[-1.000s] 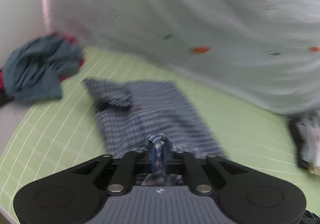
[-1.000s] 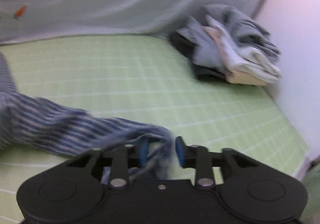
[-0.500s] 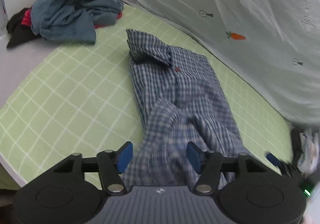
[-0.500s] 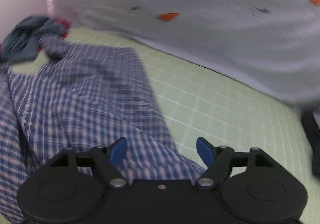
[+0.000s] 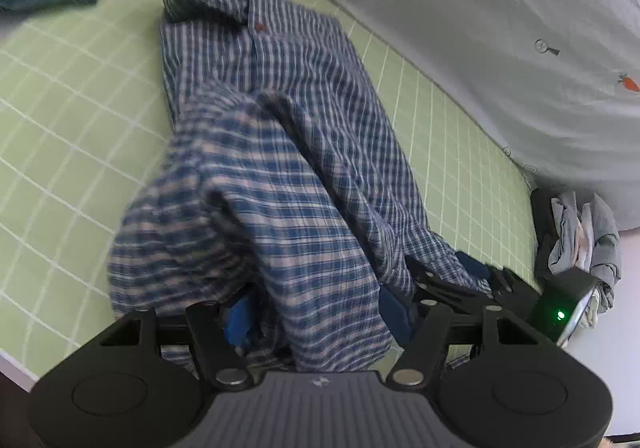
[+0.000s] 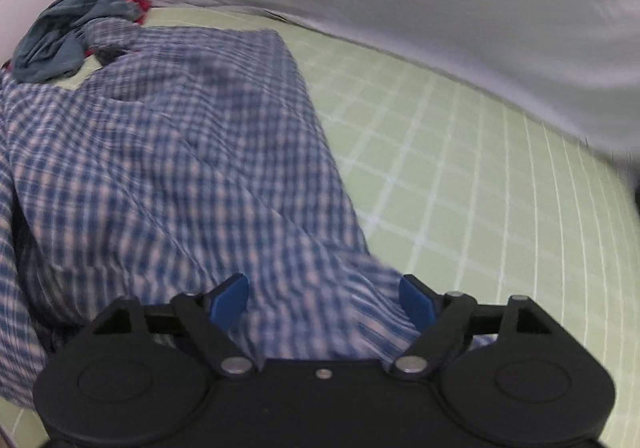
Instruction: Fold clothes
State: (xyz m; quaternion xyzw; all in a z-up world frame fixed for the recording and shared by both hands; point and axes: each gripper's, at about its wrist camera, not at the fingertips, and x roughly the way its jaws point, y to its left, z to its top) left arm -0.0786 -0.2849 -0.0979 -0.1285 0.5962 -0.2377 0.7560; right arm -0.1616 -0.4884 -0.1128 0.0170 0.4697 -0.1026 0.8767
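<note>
Green checked bedding (image 5: 72, 96) is spreading beneath both tools, with a pale carrot-print sheet (image 5: 500, 28) hanging along the far side. On the bedding a blue plaid shirt (image 5: 280, 96) is lying lengthwise, its long axis running straight ahead of the fingers, collar at the far end and hem bunching up at the near end.

Left gripper (image 5: 316, 318) is standing with its fingers spread wide, and the rumpled hem is draping between them; nothing is being pinched. Right gripper (image 6: 322, 302) is likewise spread, its blue pads well apart, with the shirt's near edge lying in the gap and its body stretching ahead and off to the left of its fingers. In the left wrist view the right tool is showing just to the right of the left fingers, so both are sitting at the same hem end, about equally near.

A teal heap (image 6: 64, 36) is resting beyond the collar, and a grey pile (image 5: 580, 232) is lying far right of the left fingers.
</note>
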